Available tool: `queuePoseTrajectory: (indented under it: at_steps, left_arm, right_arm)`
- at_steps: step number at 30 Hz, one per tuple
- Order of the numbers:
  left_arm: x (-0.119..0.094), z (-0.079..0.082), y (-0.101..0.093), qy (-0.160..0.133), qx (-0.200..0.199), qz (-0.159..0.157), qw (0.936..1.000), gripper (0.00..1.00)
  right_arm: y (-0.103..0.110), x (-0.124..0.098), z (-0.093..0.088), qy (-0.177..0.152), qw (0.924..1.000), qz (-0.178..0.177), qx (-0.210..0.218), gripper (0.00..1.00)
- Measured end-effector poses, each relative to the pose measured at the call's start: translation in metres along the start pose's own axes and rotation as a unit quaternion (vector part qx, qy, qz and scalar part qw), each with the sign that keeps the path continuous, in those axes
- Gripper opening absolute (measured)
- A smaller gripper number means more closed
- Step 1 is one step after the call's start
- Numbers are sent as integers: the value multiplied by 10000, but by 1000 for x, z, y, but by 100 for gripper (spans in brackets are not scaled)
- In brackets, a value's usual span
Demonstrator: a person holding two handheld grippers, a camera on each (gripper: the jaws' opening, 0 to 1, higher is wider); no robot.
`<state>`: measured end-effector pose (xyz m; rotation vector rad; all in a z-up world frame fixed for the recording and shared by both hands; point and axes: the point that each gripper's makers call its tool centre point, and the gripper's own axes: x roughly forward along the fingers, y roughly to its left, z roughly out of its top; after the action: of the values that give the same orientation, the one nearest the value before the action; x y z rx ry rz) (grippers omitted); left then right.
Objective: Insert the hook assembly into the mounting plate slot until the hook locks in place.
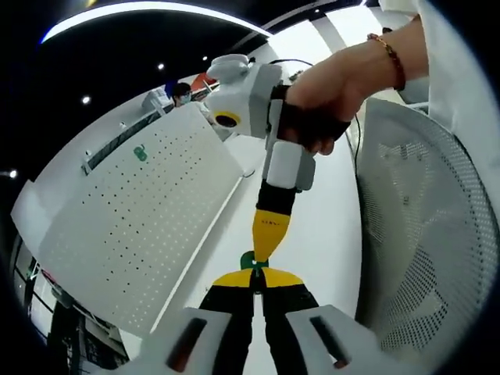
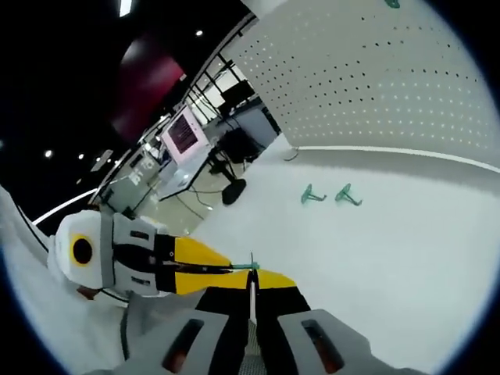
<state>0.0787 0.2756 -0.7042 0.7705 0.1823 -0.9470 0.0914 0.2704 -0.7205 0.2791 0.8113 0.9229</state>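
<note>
Between both grippers' clenched jaws, the green hook (image 1: pixel 251 262) could twist loose well short of the pegboard (image 1: pixel 133 234) if either grip slackens.

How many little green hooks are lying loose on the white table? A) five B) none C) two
C: in the right gripper view two green hooks lie side by side on the white table, in front of the pegboard.
</note>
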Motion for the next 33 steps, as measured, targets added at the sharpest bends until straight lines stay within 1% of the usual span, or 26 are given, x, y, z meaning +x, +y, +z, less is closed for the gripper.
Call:
queuePoseTrajectory:
  at_steps: [4, 7, 10, 12, 13, 15, 17, 19, 22, 23, 25, 28, 33]
  left_arm:
    - [-2, 0, 1, -30, 22, 38, 10000, 3]
    - [-3, -1, 2, -65, -180, 43, 9998, 3]
    - [-2, -1, 3, -53, -149, 71, 9998, 3]
    - [-1, -2, 2, -20, -133, 71, 9999, 4]
    - [-1, -2, 2, -5, -139, 67, 9999, 5]
    - [2, -7, 1, 91, -111, 73, 9999, 10]
    - [2, -8, 0, 124, -166, 56, 9998, 11]
    - [1, -9, 0, 119, -219, 69, 9997, 8]
    - [1, -11, 0, 157, -339, 45, 9993, 5]
    - [1, -12, 1, 171, -380, 43, 9991, 4]
    - [2, -13, -1, 157, -605, -14, 9980, 4]
    - [2, -14, -3, 169, -589, -28, 9981, 4]
    - [2, -16, -4, 209, -787, -59, 9967, 4]
  right_arm:
    - [2, 1, 1, -70, 10000, 27, 1, 0]
    - [2, 1, 2, -92, 9999, 44, 55, 0]
    - [2, 1, 3, -106, 9999, -4, 68, 0]
    - [1, 1, 2, -38, 9999, -90, 143, 0]
    - [3, 1, 2, -33, 9999, -87, 89, 0]
    - [4, 1, 5, -82, 9998, -63, 162, 0]
    - [5, 1, 4, -10, 9997, -8, 248, 0]
    - [4, 2, 2, 35, 9999, -89, 104, 0]
    - [4, 2, 0, 96, 9999, -120, 78, 0]
    - [5, 2, 0, 112, 9998, -146, -4, 0]
    - [4, 2, 0, 168, 9996, -190, -109, 0]
    - [6, 2, 0, 249, 9990, -278, -263, 0]
    - [6, 3, 2, 338, 9979, -337, -446, 0]
